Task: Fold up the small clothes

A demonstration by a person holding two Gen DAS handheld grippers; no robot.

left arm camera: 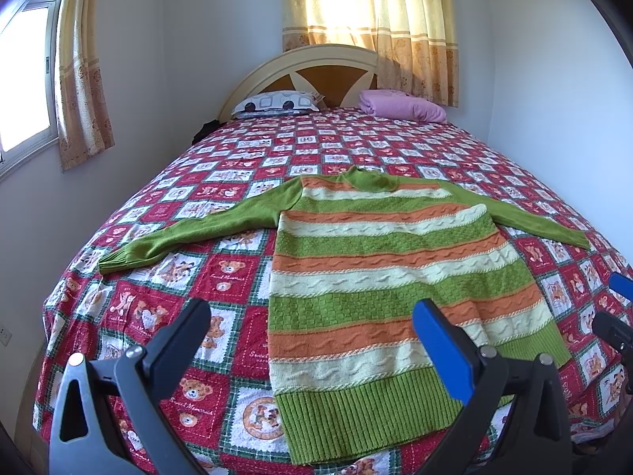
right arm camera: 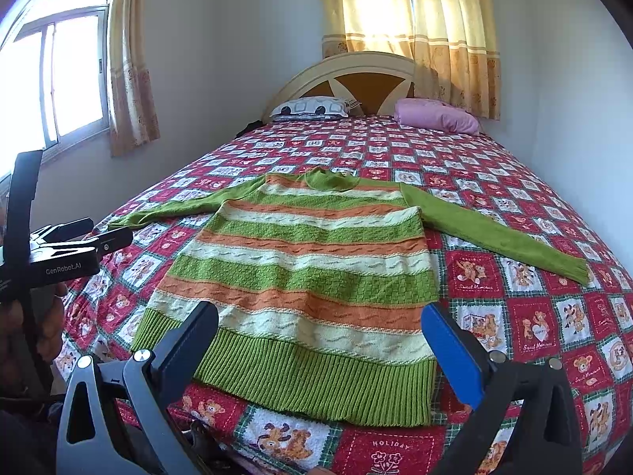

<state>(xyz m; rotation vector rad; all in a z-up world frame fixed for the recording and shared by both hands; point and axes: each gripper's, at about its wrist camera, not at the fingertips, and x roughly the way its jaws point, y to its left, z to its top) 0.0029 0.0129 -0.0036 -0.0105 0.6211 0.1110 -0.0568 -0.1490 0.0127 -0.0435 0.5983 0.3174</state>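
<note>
A small knitted sweater (left arm camera: 376, 277) with green, orange and cream stripes lies flat on the bed, collar toward the headboard and both green sleeves spread out sideways. It also shows in the right wrist view (right arm camera: 308, 277). My left gripper (left arm camera: 312, 332) is open and empty, held above the foot of the bed near the sweater's hem. My right gripper (right arm camera: 320, 336) is open and empty, held over the hem. The left gripper's body (right arm camera: 59, 253) shows at the left edge of the right wrist view, and the right gripper's tip (left arm camera: 617, 316) at the right edge of the left wrist view.
The bed has a red patchwork teddy-bear cover (left arm camera: 221, 273). A patterned pillow (left arm camera: 277, 103) and a folded pink blanket (left arm camera: 403, 105) lie at the headboard (left arm camera: 300, 63). Walls close in on both sides, with curtained windows (right arm camera: 59, 79) behind and to the left.
</note>
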